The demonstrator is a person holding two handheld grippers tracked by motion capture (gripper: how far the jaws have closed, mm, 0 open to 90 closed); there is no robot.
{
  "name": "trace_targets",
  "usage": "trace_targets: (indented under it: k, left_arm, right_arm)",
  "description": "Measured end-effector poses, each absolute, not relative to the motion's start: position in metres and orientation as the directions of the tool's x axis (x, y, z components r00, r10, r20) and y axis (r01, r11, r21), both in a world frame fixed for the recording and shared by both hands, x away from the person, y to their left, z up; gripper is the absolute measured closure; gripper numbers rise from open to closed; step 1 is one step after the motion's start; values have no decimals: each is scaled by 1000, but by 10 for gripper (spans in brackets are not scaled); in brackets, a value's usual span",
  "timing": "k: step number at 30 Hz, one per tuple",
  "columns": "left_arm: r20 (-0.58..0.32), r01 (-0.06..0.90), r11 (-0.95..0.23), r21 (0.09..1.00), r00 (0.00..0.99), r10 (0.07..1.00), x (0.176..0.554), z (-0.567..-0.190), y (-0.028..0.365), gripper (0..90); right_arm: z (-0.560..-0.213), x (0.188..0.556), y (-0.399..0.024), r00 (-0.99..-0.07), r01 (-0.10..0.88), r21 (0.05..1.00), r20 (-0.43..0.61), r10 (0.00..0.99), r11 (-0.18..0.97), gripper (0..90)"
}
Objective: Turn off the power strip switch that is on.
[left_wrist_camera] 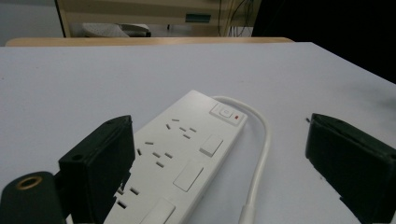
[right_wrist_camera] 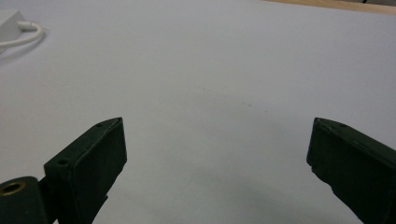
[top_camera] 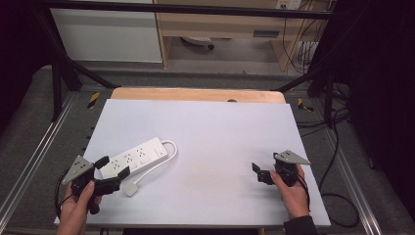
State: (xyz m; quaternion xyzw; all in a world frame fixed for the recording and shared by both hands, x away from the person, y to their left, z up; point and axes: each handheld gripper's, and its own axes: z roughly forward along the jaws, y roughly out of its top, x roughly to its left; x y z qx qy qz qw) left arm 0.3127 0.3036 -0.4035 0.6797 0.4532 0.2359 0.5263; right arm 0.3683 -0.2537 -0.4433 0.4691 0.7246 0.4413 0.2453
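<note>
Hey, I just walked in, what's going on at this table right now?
A person sits at a white table with a handheld gripper in each hand. The left gripper is open, right at the near end of a white power strip whose cable loops round to a plug lying unplugged. The right gripper, also open, is over bare tabletop, away from the strip. Nothing is gripped.

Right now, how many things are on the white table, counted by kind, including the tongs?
Power strip with its cable and plug: 1
Tongs, left tongs and right tongs, both open: 2
Total: 3
</note>
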Motion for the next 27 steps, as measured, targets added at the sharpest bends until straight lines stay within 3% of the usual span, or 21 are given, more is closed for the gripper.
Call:
trace_targets:
  k: [27]
  left_arm:
    - [-185,347,-1,938,502,845,307,-396,308,76]
  right_arm:
    - [-434,356,-251,-459,430,890,68,886,154,48]
